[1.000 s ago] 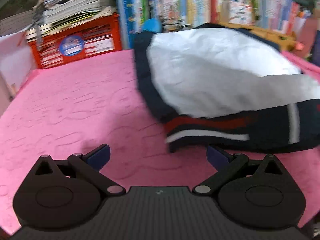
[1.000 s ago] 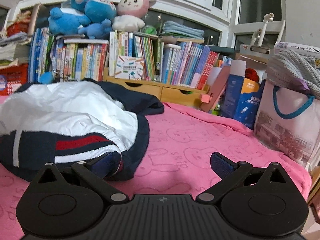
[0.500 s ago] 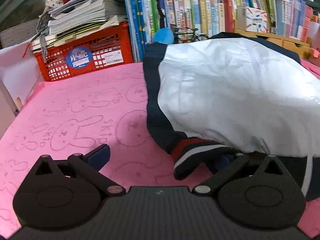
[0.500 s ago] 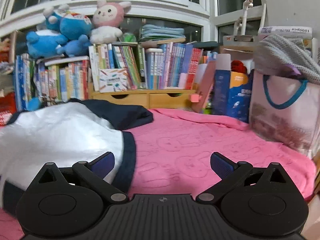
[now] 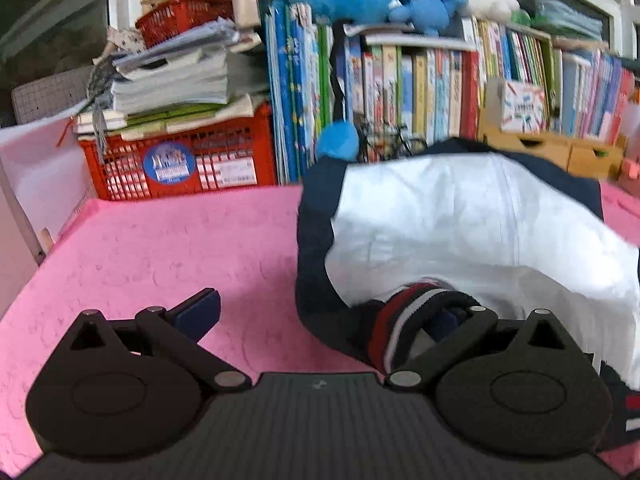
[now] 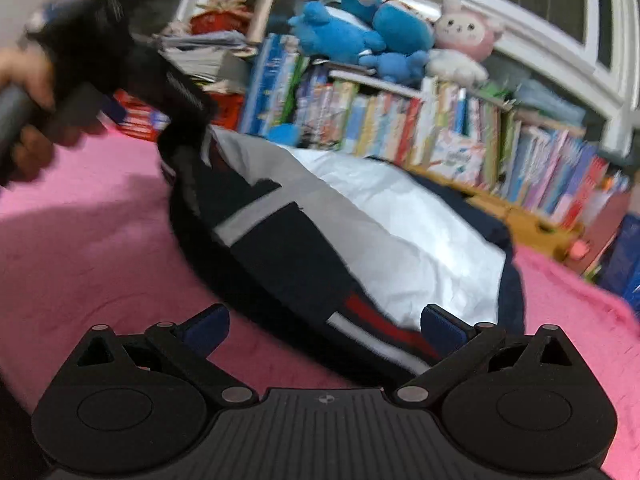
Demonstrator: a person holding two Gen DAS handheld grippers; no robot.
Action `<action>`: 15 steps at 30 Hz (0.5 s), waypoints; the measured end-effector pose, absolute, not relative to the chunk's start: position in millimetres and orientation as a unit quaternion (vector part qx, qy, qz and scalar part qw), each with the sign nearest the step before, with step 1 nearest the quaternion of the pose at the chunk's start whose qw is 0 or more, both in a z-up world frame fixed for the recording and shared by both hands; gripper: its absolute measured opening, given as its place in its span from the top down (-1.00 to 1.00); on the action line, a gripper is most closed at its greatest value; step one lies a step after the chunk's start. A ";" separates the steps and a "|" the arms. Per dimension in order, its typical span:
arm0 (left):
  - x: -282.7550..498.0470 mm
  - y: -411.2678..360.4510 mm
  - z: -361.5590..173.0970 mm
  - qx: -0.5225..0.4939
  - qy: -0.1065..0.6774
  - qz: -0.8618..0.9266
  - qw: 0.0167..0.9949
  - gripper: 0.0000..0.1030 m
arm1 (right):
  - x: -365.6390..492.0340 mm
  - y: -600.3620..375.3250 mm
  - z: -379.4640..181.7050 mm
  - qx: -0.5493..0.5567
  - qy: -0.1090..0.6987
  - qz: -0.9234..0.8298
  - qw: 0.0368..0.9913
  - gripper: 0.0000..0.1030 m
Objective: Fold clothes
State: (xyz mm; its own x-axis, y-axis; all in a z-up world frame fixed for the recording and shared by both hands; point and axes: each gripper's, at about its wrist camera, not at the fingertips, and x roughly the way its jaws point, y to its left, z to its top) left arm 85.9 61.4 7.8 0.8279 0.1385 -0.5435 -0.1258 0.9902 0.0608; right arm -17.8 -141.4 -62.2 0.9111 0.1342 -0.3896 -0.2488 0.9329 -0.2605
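Navy-and-white quilted jacket (image 6: 400, 232) lies soft and slumping on pink bedding (image 5: 180, 248); best held at its striped ribbed cuff (image 5: 404, 316). Both grippers' jaws stand released.

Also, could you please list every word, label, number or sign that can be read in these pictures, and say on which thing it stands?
No text reads with certainty.
Round blue sticker on the red crate: pale characters, too blurred to read.
White label on the same crate: print too small.
Book spines on the shelf: titles blurred.
Colourful white box by the books: print unreadable.
Jacket: stripes only, no lettering visible.
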 end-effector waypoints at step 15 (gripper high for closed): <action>75.5 32.4 -54.1 0.091 0.331 0.058 0.937 -1.00 | 22.2 -224.5 -16.8 -0.071 0.117 -0.098 0.986 -1.00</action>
